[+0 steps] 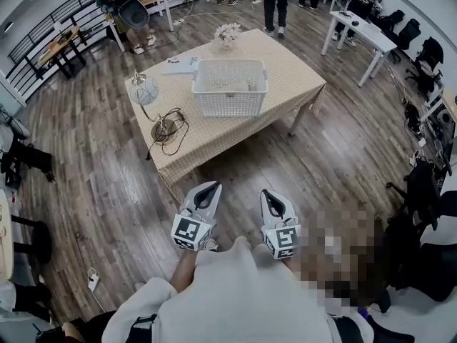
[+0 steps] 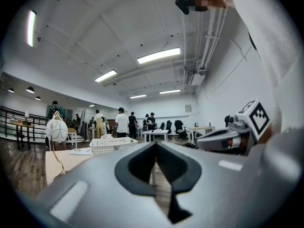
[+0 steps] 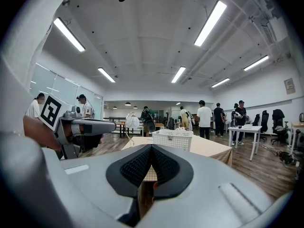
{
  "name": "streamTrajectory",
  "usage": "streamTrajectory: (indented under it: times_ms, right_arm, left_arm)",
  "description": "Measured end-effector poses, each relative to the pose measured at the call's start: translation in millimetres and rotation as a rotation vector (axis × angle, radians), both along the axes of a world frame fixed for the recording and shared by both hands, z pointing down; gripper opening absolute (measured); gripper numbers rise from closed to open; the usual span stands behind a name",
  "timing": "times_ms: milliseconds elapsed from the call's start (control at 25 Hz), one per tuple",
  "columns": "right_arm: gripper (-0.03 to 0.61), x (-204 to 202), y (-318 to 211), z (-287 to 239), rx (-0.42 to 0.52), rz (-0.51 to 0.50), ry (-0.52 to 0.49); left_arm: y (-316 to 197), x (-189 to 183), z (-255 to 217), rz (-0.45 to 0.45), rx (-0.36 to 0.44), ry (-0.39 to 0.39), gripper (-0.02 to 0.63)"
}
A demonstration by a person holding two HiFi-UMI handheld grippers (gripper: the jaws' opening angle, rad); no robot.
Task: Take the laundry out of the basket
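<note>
**A:** Below the head camera, what shows?

**B:** The left gripper [image 1: 212, 186] and right gripper [image 1: 268, 194] are held side by side close to the person's chest. Both point at the laundry basket [image 1: 230, 86] on the cloth-covered table [image 1: 289, 77], well apart from it. I'd judge this the approach, since the laundry is not yet touched.

**A:** And the left gripper view?

**B:** Its jaws meet at the tips with nothing between them. The laundry basket [image 2: 113, 145] stands far ahead, near a globe lamp [image 2: 56, 130].

**A:** The right gripper view?

**B:** Likewise, the jaws are pressed together, empty and aimed at the laundry basket [image 3: 172, 139]. From this low angle the rim hides whatever laundry lies inside.
</note>
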State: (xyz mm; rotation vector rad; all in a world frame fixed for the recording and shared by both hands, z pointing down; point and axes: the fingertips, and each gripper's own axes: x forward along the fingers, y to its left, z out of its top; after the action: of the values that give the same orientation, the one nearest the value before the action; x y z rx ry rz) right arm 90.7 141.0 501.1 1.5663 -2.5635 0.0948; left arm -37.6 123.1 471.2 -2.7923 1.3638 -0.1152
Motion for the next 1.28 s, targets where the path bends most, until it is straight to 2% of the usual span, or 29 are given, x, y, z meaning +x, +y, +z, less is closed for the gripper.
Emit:
streamTrajectory:
  times_ms: [320, 720, 1000, 1280]
  right_arm:
    - [-0.002, 23.5, -8.3, 12.5, -0.012, -0.029, 0.011]
    - [-0.002, 28.6, -45.9, 20.5, -0.024, -0.041, 0.028]
    - [-0.002, 19.8, -93.0, 33.3, -0.045, -0.037, 0.052]
    - [-0.002, 2.0, -173.0, 31.8, -0.049, -0.02, 0.072]
  left_arm:
    - [-0.8, 22.7, 12.0, -0.035, -0.024, -0.009, 0.008]
    - [-42.7, 28.1, 19.7, -0.041, -0.027, 0.003, 0.008]
    - [-93.5, 24.0, 35.3, -0.029, -0.047, 0.029, 0.008]
    - [-178.9, 13.3, 31.6, 0.003, -0.036, 0.048, 0.008]
